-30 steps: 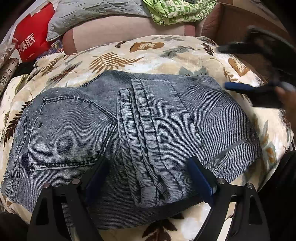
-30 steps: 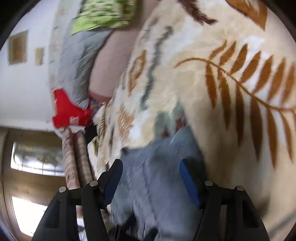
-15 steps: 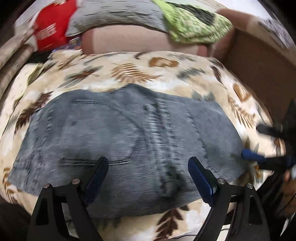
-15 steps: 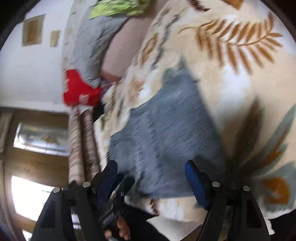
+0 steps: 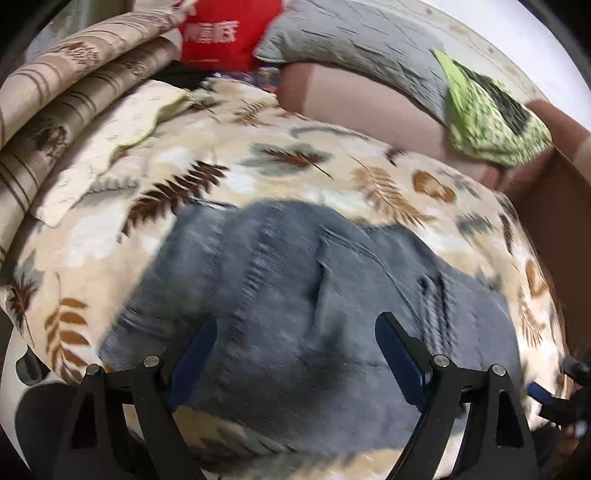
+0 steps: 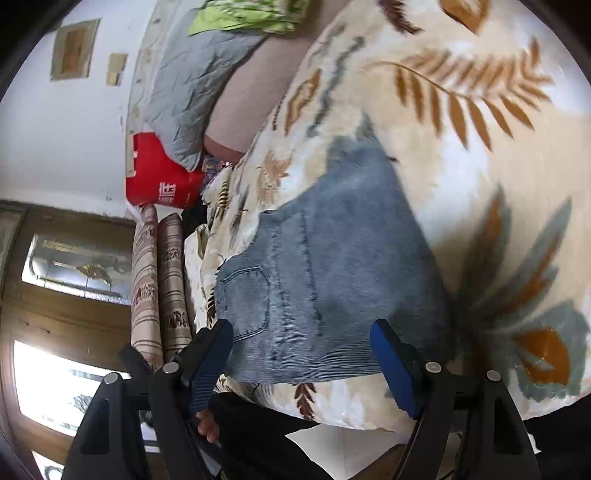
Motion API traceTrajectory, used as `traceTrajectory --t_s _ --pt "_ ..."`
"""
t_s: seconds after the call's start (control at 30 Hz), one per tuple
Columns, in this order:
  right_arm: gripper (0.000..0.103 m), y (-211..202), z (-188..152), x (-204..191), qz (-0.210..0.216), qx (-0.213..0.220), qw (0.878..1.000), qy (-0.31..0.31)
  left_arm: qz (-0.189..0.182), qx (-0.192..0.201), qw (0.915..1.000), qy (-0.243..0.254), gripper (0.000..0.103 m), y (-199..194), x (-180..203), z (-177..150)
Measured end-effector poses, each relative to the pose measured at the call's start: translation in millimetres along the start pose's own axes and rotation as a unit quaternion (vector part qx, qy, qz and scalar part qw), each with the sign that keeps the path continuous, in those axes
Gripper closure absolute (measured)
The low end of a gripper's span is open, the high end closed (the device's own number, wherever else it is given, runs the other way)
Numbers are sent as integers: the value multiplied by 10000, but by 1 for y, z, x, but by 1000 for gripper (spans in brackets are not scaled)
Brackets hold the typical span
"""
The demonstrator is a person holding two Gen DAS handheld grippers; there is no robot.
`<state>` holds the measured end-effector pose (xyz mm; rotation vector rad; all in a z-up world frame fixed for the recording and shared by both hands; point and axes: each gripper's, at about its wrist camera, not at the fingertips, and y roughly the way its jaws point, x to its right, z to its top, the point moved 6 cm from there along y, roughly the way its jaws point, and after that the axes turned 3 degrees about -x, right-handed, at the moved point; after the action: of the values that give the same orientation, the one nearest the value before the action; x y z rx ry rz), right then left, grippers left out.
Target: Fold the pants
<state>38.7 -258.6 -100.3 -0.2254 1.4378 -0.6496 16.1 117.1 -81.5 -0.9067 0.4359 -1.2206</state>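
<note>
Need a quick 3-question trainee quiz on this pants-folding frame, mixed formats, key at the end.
1. True or false: the left gripper is clamped on the jeans.
2. The jeans lie on: A) bare floor B) a leaf-print blanket C) a wooden table.
3. Fill in: the bag behind the blanket, beside the grey pillow, is ____.

Key: 1 false, its jaws stand open above the folded denim, as do those of the right gripper. 2 B. 3 red.
</note>
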Motion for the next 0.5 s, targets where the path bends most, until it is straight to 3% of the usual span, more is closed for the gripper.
traceTrajectory --t_s 0.1,0.2,0.3,0.37,0.43,0.5 --pt "24 -6 9 -30 -98 -153 9985 -509 89 -48 9999 -122 15 13 -12 8" --pt "24 13 34 -76 -356 -327 9913 -1223 174 -86 9997 -134 15 31 -16 12" --pt "24 55 63 -117 -565 -666 9774 -1927 308 -356 9988 -109 15 55 -24 3" --pt "25 98 85 -129 -1134 -939 9618 -2308 377 -305 9988 -18 15 60 -27 -1" --pt "45 148 104 -129 -1556 -1315 9484 -2428 405 -289 9987 64 15 59 -24 0" --pt "52 178 114 -123 -1756 -1550 9399 -2483 372 -280 9989 101 15 60 -25 -1"
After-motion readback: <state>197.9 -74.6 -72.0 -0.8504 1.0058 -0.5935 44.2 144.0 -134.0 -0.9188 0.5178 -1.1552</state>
